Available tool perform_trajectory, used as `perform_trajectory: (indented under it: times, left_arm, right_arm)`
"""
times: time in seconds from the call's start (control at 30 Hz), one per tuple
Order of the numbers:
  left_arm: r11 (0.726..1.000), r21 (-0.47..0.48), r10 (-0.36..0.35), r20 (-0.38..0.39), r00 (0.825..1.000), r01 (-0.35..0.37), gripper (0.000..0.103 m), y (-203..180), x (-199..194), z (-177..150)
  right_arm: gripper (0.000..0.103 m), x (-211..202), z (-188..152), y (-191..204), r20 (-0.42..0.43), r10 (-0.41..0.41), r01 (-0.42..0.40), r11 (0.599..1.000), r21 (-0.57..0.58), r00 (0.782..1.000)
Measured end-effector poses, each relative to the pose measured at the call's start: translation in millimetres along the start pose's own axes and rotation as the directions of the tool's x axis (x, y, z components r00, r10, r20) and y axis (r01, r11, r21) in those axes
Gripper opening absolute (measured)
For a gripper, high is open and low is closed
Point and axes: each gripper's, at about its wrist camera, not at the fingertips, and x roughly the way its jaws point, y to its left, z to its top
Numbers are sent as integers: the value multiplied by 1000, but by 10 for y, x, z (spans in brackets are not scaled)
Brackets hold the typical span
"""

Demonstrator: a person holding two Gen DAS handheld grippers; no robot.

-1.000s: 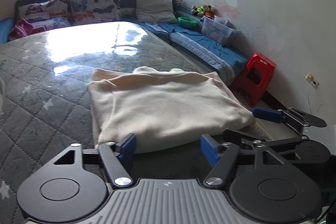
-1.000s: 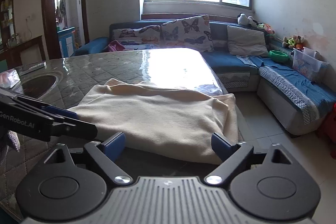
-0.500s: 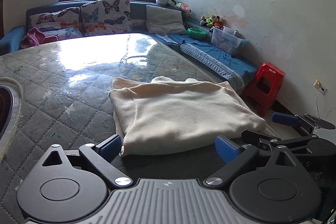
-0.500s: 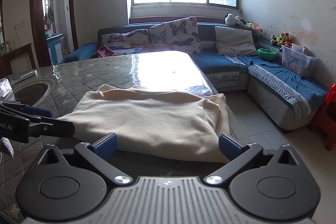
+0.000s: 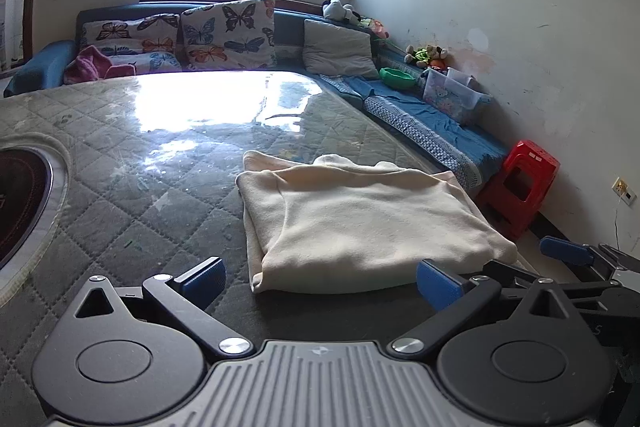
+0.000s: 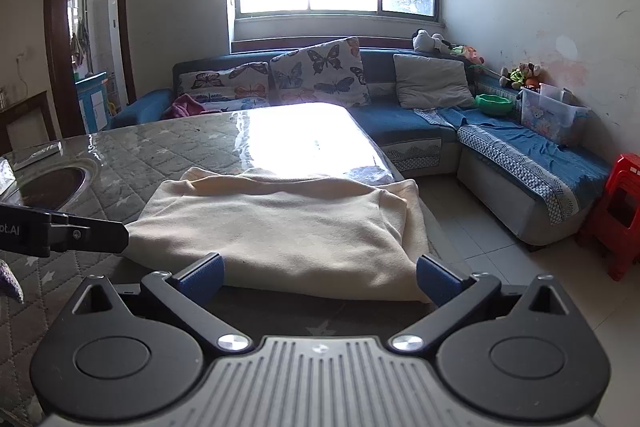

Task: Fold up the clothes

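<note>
Right now I see the cream garment [image 5: 360, 223] lying as a flat, layered rectangle on the quilted desk [image 5: 120, 187], near the desk's right edge, with doubled edges showing along its left side and a fold line across the top; from my right wrist view the same garment [image 6: 272, 227] looks stacked in at least two layers. My judgement is that it already lies folded, though whether one more fold is wanted I cannot settle from this, so the scene fits either a pause between folds or a finished piece. If another fold is wanted, it would call for both tools to pinch the near hem at its two corners and carry it over evenly. My left gripper [image 5: 318, 283] hovers just short of the near edge, its jaws spread wide and holding nothing. My right gripper [image 6: 318, 277] sits likewise, level and low, pointed at the hem, jaws released and empty, the two tools side by side.
</note>
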Motion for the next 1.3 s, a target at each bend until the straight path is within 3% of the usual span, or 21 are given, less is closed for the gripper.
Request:
perform_trajectory:
  times: [0.4,1.3]
  left_arm:
    - [1000,2,24,-29,999,-24,103,-41,-55,-44]
    - [999,13,53,-13,999,-52,103,-129,-270,-164]
  right_arm:
    - [103,-64,-40,104,7,-59,60,997,-42,998]
    - [103,-294,-206,125,58,-41,41,999,-5,997]
